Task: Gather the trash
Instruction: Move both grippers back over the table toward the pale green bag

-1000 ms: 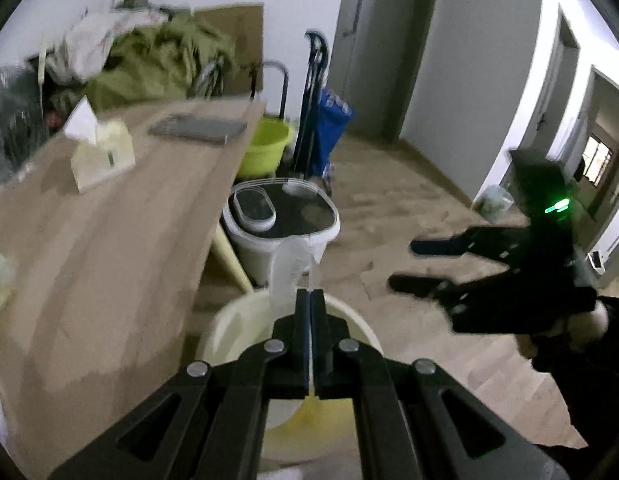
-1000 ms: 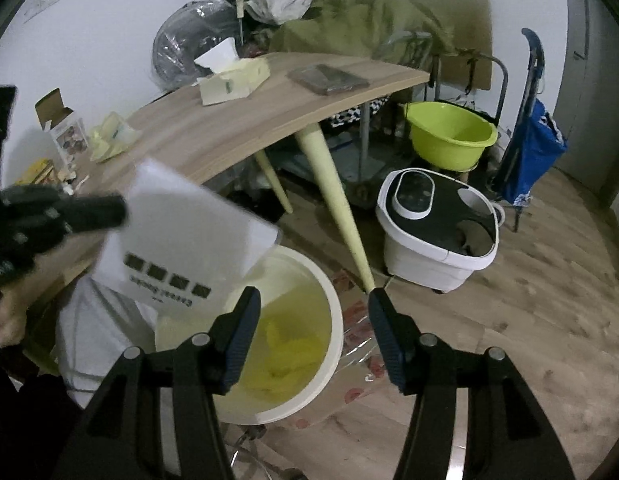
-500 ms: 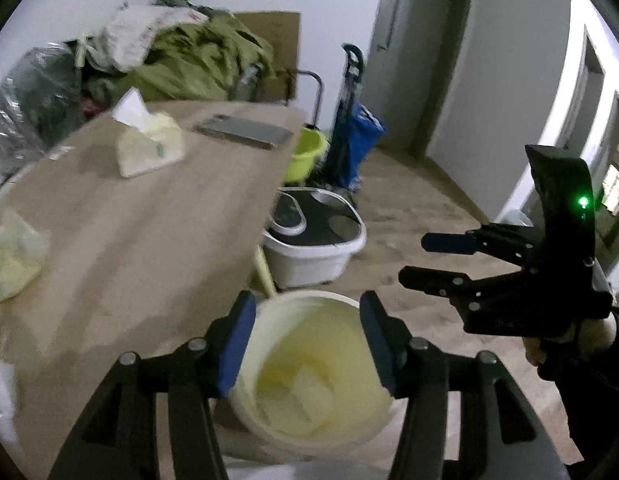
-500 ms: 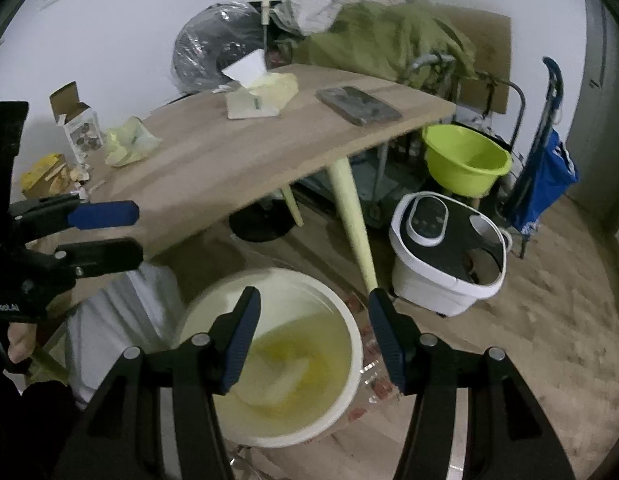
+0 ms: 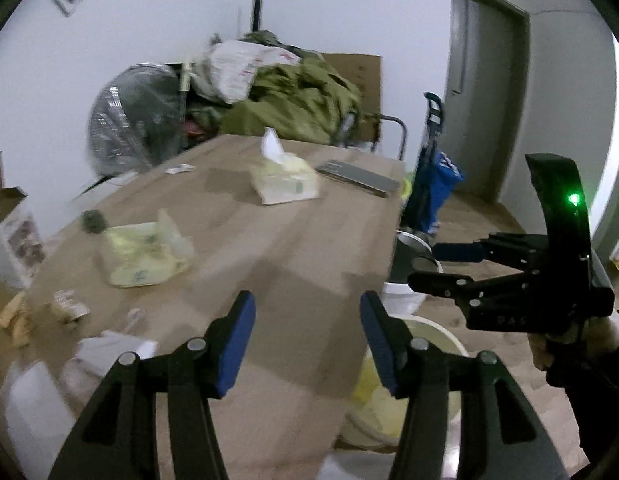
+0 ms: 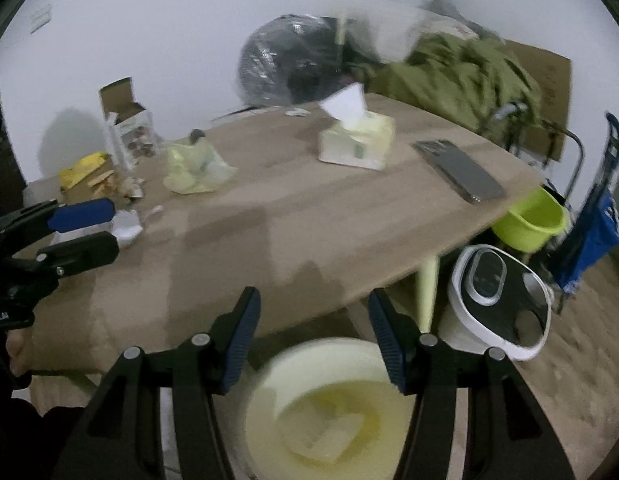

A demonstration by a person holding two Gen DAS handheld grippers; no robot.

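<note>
Claws come first: left claw [image 5: 305, 338] and right claw [image 6: 311, 338] both gape, gripping nothing. Just below, the trash bin [image 6: 329, 412] on the floor already holds pale scraps. Litter remains on the table [image 6: 309, 240]: a crumpled white scrap [image 6: 127, 226], a yellowish plastic bag [image 6: 195, 168], crumbs. Farther off, tissue pack [image 6: 355, 142] and phone [image 6: 459, 170] look like keepers, not obstacles.

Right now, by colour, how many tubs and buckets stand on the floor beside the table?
Cream bucket: 1
Green basin: 1
White tub with black top: 1
Total: 3
</note>
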